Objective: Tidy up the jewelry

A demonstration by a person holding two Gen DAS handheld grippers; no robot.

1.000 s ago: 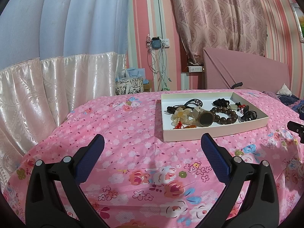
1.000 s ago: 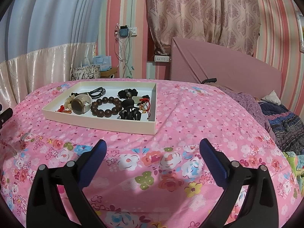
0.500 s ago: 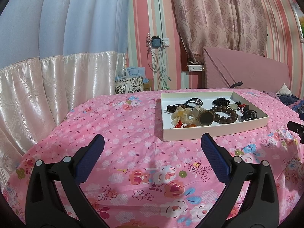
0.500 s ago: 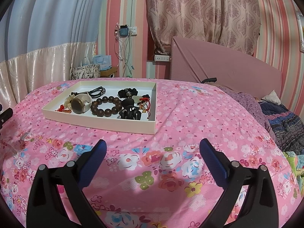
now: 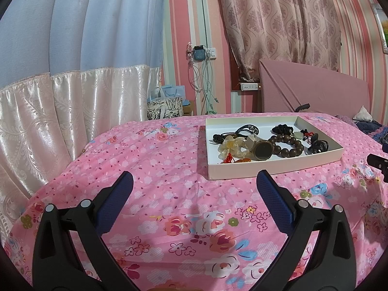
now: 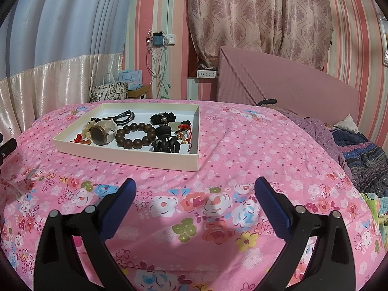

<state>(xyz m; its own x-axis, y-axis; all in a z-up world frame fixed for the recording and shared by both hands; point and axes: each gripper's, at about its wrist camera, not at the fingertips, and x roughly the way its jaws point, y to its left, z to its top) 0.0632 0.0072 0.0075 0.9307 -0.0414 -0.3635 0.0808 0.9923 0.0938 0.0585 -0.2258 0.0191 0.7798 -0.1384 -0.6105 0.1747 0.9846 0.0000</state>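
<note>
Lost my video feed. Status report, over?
Left gripper open, empty. Right gripper open, empty. Jewelry untouched in white tray on bed. Path clear.

The left gripper (image 5: 195, 179) is held low and level, its two blue-padded fingers (image 5: 114, 202) spread wide apart with nothing between them. The right gripper (image 6: 194, 185) is posed the same way, fingers (image 6: 272, 207) splayed wide and empty, pointing forward.
</note>
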